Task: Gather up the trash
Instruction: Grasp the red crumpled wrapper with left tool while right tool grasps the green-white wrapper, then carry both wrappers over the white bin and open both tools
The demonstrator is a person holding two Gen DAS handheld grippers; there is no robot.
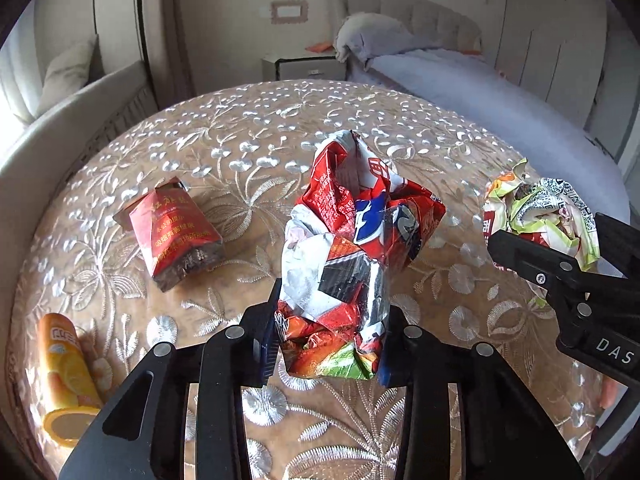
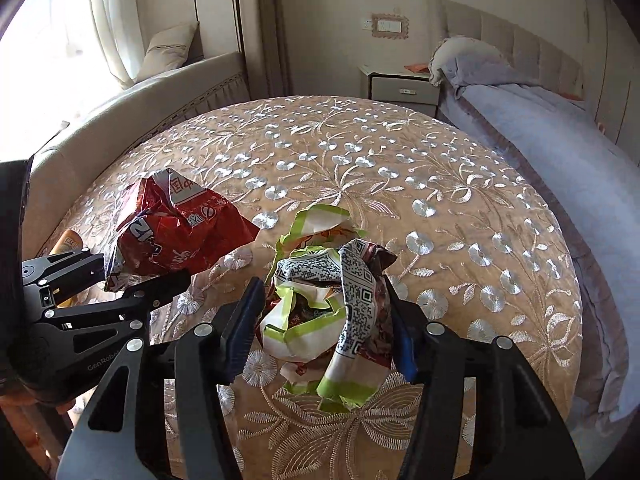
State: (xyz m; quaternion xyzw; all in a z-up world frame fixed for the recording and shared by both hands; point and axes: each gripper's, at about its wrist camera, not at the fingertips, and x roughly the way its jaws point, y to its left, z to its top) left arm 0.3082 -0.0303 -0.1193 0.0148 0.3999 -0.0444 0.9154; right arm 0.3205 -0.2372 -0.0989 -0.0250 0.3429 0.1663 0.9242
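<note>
My left gripper [image 1: 326, 344] is shut on a crumpled red snack bag [image 1: 352, 248] and holds it above the round table; the bag also shows in the right wrist view [image 2: 172, 232]. My right gripper [image 2: 324, 332] is shut on a crumpled white-and-green wrapper with a QR code [image 2: 324, 300], which also shows at the right of the left wrist view [image 1: 540, 216]. A red cigarette pack [image 1: 176, 232] lies on the table to the left. An orange tube [image 1: 68, 376] lies at the table's near left edge.
The round table wears a tan cloth with silver embroidery [image 2: 360, 160]. A bed with grey bedding [image 2: 560, 140] stands to the right, a nightstand [image 2: 400, 88] behind, and a cushioned bench under a window [image 2: 120, 108] to the left.
</note>
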